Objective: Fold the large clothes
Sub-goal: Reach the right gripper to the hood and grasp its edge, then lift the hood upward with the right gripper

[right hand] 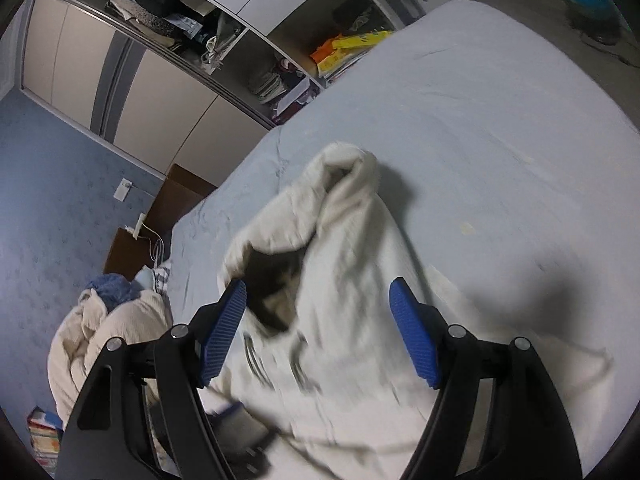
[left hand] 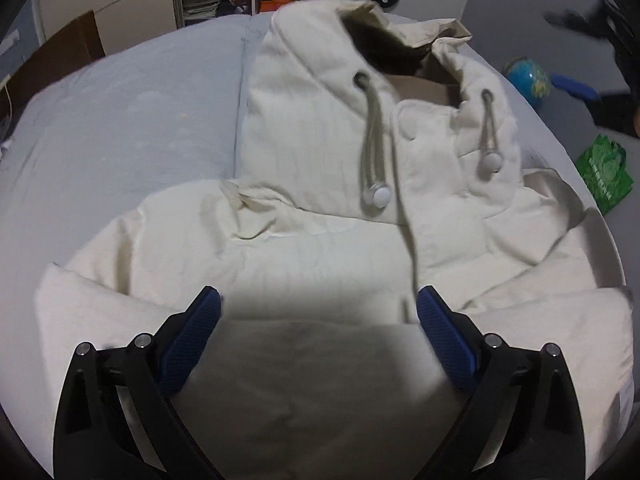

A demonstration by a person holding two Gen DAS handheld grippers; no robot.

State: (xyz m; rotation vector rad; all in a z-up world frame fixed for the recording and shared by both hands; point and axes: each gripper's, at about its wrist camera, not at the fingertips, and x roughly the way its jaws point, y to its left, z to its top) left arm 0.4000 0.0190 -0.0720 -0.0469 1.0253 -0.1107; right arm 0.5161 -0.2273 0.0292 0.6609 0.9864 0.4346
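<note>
A cream hooded jacket [left hand: 320, 208] lies on the pale blue bed [left hand: 120, 120], hood toward the far end, with two drawcords [left hand: 374, 148] hanging down its front. Its lower part is folded up toward me. My left gripper [left hand: 319, 300] hovers just above that fold, open and empty. In the right wrist view the same jacket [right hand: 352, 280] appears blurred, hood opening dark. My right gripper [right hand: 318, 292] is open above it, holding nothing.
Open shelves with clothes and books [right hand: 280, 60] stand beyond the bed. A globe [left hand: 528, 80] and a green bag [left hand: 606, 172] sit on the floor on one side. A heap of bedding [right hand: 108, 328] and a brown box [right hand: 180, 200] lie on the other side.
</note>
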